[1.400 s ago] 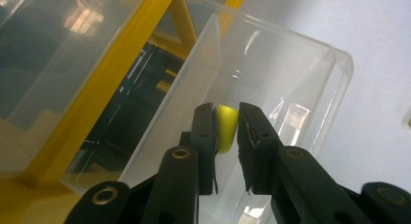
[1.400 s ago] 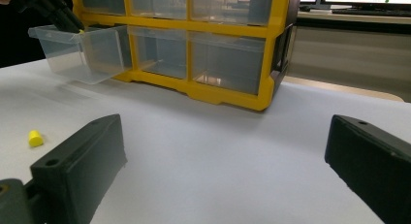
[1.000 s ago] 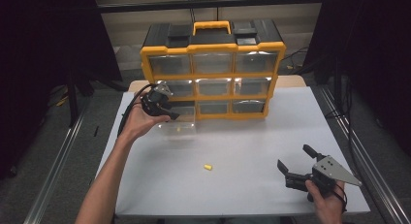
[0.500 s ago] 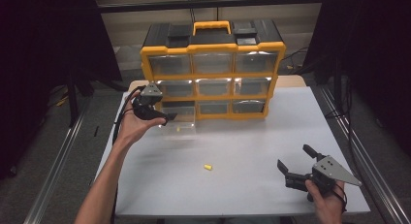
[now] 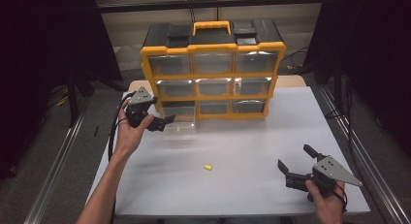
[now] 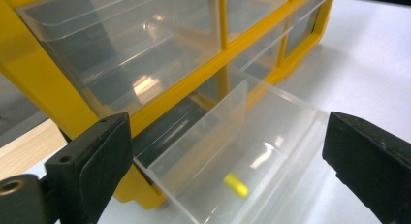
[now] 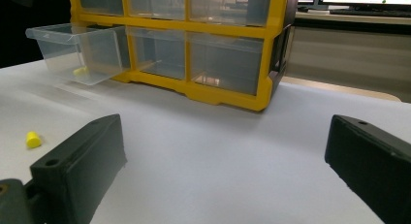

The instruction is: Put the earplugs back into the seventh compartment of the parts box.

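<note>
Left gripper (image 5: 167, 121), jaws just spread wide, sits at the pulled-out clear drawer (image 5: 178, 122) left of centre, one yellow piece (image 6: 236, 184) inside. Next, the open right gripper (image 5: 296, 164) should probably take the loose yellow piece (image 5: 207, 167) at lower centre.

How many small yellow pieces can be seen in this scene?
2. One small yellow piece lies inside the pulled-out clear plastic drawer; the other yellow piece lies on the white table. Closed drawers may hide more.

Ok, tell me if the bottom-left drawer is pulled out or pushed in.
Pulled out: the clear drawer juts from the organizer over the table, a small yellow piece inside.
</note>
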Available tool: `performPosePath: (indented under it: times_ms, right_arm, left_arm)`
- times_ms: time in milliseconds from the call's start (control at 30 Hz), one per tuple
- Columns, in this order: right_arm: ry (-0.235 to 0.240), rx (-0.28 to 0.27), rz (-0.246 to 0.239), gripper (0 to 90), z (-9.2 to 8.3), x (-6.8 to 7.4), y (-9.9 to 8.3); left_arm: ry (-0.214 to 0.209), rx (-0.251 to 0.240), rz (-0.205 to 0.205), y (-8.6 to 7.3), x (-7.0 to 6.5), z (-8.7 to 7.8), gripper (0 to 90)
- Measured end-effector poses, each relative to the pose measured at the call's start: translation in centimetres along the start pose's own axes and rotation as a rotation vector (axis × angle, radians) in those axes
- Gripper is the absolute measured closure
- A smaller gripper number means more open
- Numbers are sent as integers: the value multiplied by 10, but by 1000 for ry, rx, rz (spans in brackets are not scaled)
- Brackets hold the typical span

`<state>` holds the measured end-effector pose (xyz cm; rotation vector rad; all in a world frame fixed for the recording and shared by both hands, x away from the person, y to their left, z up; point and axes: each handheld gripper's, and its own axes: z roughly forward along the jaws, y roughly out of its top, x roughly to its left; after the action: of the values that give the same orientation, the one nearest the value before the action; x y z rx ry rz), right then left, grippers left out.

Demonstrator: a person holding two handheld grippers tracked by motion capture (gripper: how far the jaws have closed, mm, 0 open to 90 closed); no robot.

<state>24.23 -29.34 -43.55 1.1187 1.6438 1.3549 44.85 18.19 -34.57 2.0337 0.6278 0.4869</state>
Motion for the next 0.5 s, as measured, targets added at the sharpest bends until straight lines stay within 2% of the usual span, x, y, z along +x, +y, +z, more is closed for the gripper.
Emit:
performPosePath:
  times_ms: [133,200,300,400,433,500]
  right_arm:
    - [-1,-2,0,8,0,0,0]
    - [0,0,-2,8,-1,0,0]
    - [0,-1,-2,8,-1,0,0]
    - [1,1,-1,8,-1,0,0]
    - [0,-1,-1,8,-1,0,0]
    - [0,1,-3,8,-1,0,0]
  left_arm:
    - [13,-48,-16,-6,-6,-5,36]
    - [38,-67,-21,-10,-9,-8,37]
    - [15,-86,-43,-17,-14,-12,35]
    - [25,-110,-46,-22,-21,-14,35]
    - [25,-122,-63,-24,-23,-16,35]
    - [34,-148,-71,-27,-28,-18,35]
